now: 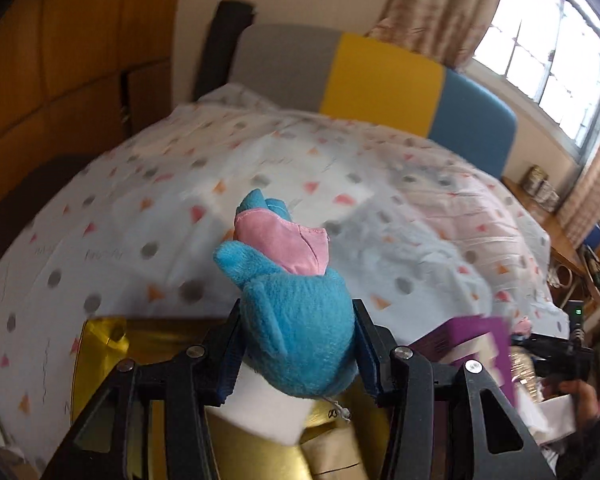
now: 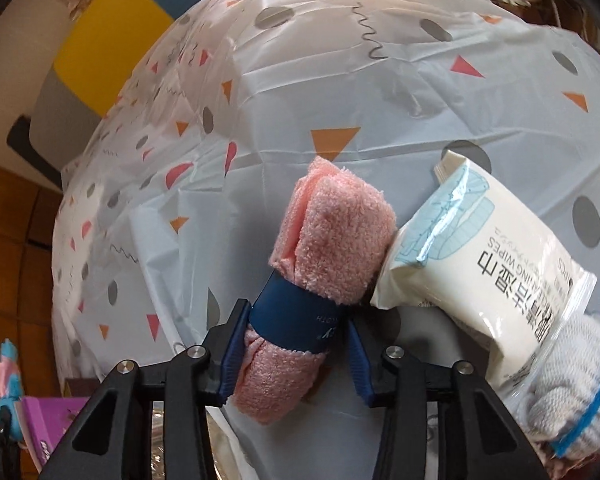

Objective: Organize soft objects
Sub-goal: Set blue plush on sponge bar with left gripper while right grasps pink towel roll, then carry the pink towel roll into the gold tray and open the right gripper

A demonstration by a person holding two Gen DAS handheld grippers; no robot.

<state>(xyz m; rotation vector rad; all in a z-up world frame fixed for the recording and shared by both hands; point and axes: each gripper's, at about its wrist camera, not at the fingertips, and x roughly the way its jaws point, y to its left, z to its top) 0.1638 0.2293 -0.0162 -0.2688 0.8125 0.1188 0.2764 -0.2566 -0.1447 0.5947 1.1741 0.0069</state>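
In the left wrist view, my left gripper (image 1: 296, 312) is shut on a blue plush toy (image 1: 300, 340) with a pink patch, held up over a gold box (image 1: 100, 352). A white object (image 1: 268, 412) sits in the box under the toy. In the right wrist view, my right gripper (image 2: 296, 312) is shut on a rolled pink towel (image 2: 332, 232) at its navy paper band. The towel is low over the patterned bed cover (image 2: 300, 80). A white pack of wipes (image 2: 480, 256) touches the towel's right side. A grey knitted item with blue stripes (image 2: 572, 376) lies in a clear bag by the pack.
A purple box (image 1: 484, 340) stands right of the gold box, also seen as the purple box (image 2: 48, 420) at lower left. A grey, yellow and blue headboard (image 1: 380, 80) ends the bed. A wooden side table with tins (image 1: 540, 188) stands under the window.
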